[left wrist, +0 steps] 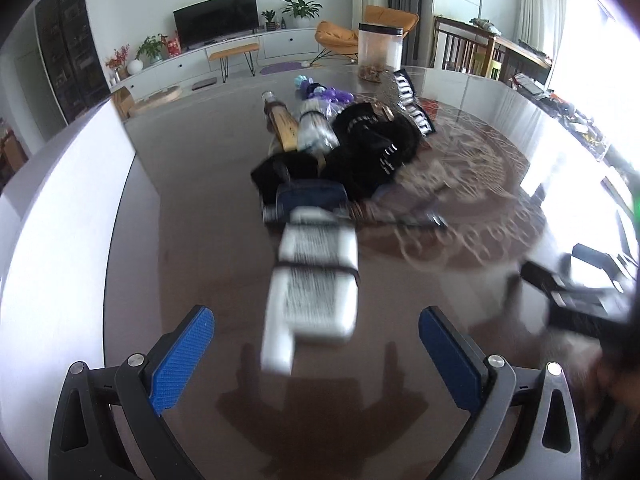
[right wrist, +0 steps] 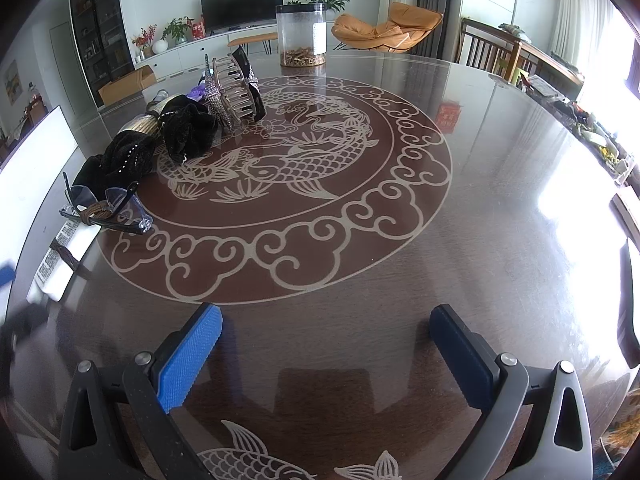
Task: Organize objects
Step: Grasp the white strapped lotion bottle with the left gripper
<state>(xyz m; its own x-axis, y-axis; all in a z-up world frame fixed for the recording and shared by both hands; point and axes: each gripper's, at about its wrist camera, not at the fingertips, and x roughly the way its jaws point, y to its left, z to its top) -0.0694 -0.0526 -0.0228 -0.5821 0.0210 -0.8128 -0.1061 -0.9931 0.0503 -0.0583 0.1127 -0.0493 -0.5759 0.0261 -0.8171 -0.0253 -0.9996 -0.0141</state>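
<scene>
Left wrist: left gripper (left wrist: 316,344) spread wide, empty, above the table (left wrist: 192,240). White packet (left wrist: 314,280), blurred, lies just ahead, long axis pointing away toward the black scrunchies (left wrist: 372,148).

Right wrist: right gripper (right wrist: 326,350) spread wide, empty. Packet far left of the fish medallion (right wrist: 280,168), beside the glasses (right wrist: 106,210).

Round dark table (right wrist: 460,280) with carp medallion, left of the medallion: white packet (right wrist: 60,256), clear glasses (right wrist: 106,208), black scrunchies (right wrist: 160,140), hair claws (right wrist: 232,92), behind it a clear jar (right wrist: 302,34).

Low wrist views, table (right wrist: 480,200) shared, perhaps.
</scene>
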